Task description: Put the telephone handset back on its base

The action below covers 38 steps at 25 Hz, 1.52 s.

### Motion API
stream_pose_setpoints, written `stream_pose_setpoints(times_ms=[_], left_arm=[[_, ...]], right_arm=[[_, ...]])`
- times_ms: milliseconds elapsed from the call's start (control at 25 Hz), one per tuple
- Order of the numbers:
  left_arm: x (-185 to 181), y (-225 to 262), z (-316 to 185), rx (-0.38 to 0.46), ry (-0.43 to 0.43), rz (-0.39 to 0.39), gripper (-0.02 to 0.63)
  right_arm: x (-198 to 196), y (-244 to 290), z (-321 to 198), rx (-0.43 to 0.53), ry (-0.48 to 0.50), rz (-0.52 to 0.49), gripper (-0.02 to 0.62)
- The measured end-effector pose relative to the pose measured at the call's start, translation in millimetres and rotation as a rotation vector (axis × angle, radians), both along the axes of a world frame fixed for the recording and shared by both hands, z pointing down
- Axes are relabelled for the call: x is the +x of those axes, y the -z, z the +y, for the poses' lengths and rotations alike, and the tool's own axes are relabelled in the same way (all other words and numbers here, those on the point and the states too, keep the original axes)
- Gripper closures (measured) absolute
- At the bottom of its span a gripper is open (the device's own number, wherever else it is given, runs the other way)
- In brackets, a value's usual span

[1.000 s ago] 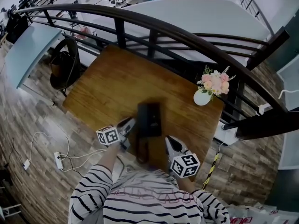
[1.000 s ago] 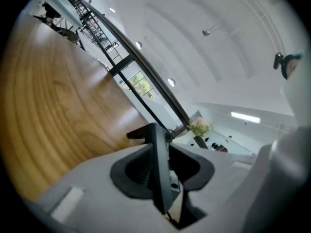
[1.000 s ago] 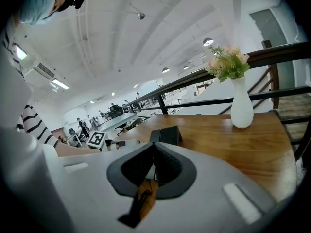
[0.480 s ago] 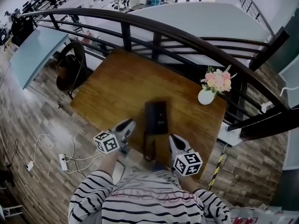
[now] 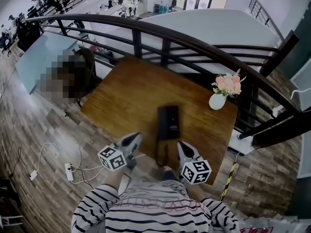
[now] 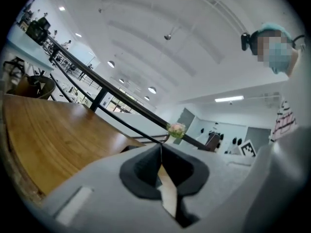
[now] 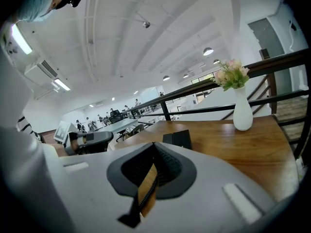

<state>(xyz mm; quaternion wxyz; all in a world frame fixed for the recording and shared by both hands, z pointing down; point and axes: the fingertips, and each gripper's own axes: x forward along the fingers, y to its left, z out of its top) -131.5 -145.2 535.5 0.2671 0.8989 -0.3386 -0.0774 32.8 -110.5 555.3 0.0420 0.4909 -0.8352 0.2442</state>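
A black telephone base (image 5: 168, 122) lies on the wooden table (image 5: 126, 91); it also shows as a dark block, the base (image 7: 177, 139), in the right gripper view. The dark handset (image 5: 161, 154) lies off the base, on the table just nearer to me. My left gripper (image 5: 133, 139) is left of the handset and clear of it, its jaws closed together with nothing between them (image 6: 160, 148). My right gripper (image 5: 181, 145) is right of the handset, also apart from it. Its jaws meet at the tip and hold nothing (image 7: 153, 144).
A white vase of pink flowers (image 5: 217, 100) stands at the table's far right corner. A dark curved railing (image 5: 194, 45) runs behind the table. On the floor at left lie a white cable and power strip (image 5: 69, 171). A chair (image 5: 82, 72) stands left of the table.
The view has shifted, so the table and phone sit further right in the picture. The left gripper now stands a little further from the handset. The phone has not moved on the table.
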Motion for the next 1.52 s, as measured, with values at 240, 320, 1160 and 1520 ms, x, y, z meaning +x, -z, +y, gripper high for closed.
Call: stream_pose_setpoints(times_ms=[240, 320, 1160, 1520], left_arm=[[-16, 22, 27, 0.046, 0.028, 0.011, 0.603], [-19, 30, 36, 0.068, 0.027, 0.015, 0.603], [-35, 29, 117, 0.071, 0.008, -0.064, 0.603], [-42, 19, 139, 0.040, 0.000, -0.073, 0.603]], right_arm=[[-10, 8, 21, 0.021, -0.015, -0.004, 0.595], [-12, 11, 29, 0.025, -0.021, -0.004, 0.595], [-48, 16, 80, 0.022, 0.028, 0.045, 0.595], [-64, 14, 93, 0.024, 0.051, 0.073, 0.595]])
